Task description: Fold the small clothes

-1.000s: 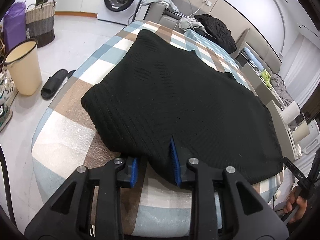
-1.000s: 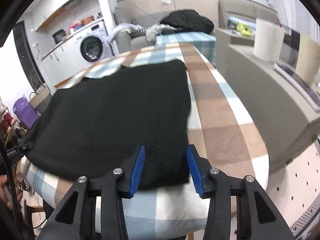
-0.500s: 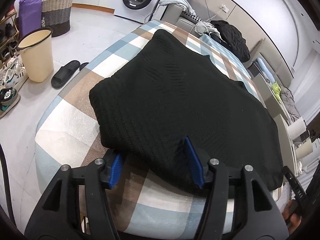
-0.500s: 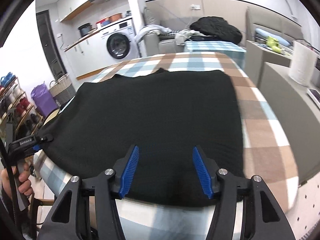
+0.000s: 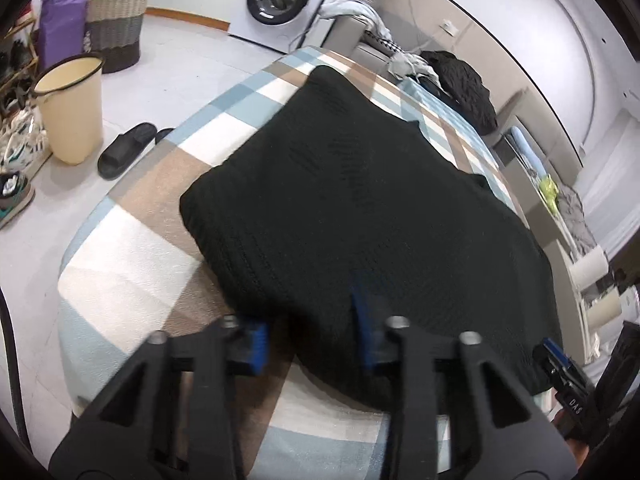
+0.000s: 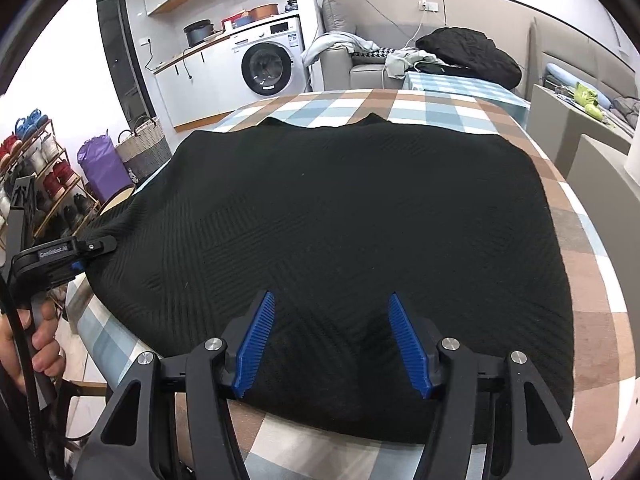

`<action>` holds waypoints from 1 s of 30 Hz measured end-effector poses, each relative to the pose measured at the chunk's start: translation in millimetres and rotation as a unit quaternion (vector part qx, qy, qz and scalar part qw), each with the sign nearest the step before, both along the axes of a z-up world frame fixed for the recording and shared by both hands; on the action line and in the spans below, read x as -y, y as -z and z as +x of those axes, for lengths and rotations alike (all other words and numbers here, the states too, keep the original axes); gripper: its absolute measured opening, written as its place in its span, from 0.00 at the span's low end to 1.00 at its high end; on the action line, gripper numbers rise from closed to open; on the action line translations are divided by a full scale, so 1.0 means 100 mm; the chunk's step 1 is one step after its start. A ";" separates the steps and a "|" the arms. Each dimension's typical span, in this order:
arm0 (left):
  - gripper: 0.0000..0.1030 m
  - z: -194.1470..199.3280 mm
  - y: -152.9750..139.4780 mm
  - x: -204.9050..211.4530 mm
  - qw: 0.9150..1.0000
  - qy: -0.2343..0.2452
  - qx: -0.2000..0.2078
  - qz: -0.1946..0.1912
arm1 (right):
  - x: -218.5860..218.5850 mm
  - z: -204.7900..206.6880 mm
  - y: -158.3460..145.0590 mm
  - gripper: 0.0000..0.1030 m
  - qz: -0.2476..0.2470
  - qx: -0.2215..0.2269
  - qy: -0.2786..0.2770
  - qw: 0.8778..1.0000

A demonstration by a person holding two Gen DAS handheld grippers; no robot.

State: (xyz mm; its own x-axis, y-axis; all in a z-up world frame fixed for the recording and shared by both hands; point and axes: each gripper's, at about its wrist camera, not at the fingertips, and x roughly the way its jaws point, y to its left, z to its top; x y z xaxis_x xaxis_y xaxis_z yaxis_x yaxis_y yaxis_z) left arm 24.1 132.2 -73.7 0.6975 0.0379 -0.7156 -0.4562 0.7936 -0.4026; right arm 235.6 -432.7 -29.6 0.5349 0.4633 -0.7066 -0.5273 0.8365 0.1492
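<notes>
Ribbed black knit sweater [image 6: 340, 220], squarish

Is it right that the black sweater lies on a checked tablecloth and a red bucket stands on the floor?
Not quite. The bucket is cream, not red, as the left wrist view shows. The black sweater does lie on the checked tablecloth, and the bucket stands on the floor.

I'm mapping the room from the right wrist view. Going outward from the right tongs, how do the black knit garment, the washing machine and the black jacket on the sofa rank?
1. Black knit garment: directly under and ahead of the right tongs, on the checked table.
2. and 3. Washing machine, back left, and black jacket, back right: both far beyond the table, too close to call.
</notes>
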 end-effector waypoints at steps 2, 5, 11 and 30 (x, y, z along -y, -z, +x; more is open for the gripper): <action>0.21 0.02 -0.04 0.06 1.000 0.009 0.004 0.025 | -0.01 0.01 0.04 0.59 -0.004 -0.006 0.001 1.000; 0.20 0.05 -0.15 0.13 0.998 0.016 0.016 0.057 | 0.00 0.00 0.07 0.60 -0.004 -0.011 0.001 1.000; 0.19 0.21 -0.56 0.50 0.985 0.050 0.065 0.153 | 0.02 0.01 0.06 0.61 0.006 -0.015 -0.002 1.000; 0.62 0.51 -0.44 2.06 0.899 0.385 0.083 0.191 | 0.53 0.15 -0.05 0.61 0.043 -0.027 0.083 0.995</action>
